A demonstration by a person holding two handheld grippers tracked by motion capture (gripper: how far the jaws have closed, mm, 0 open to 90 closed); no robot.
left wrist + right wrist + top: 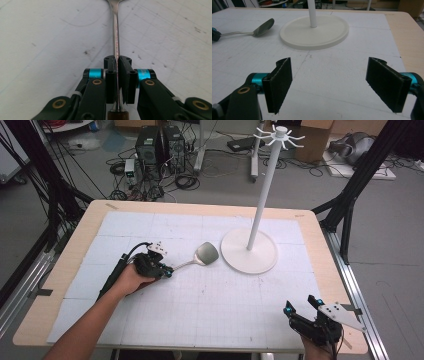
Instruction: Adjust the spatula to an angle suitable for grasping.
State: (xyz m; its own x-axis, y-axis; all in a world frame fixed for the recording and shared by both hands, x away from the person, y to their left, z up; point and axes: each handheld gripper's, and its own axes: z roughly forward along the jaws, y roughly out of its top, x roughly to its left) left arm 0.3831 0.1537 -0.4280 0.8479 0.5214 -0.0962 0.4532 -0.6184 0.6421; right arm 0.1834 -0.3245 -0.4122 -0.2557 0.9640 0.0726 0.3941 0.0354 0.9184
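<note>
Left gripper view: the jaws of the left gripper [117, 67] are clamped flat on the thin metal shank of the spatula [115, 32], just ahead of its wooden grip. The spatula lies on the counter [200, 310], blade near the base of the white hook stand [250, 251]. Right gripper [302, 306] sits near the counter's front edge, jaws wide apart, nothing between them. Likely aim: hanging the tool. Advice: lift straight and slowly, since a narrow shank can pivot in the pads; keep the blade clear of the stand's pole.
</note>
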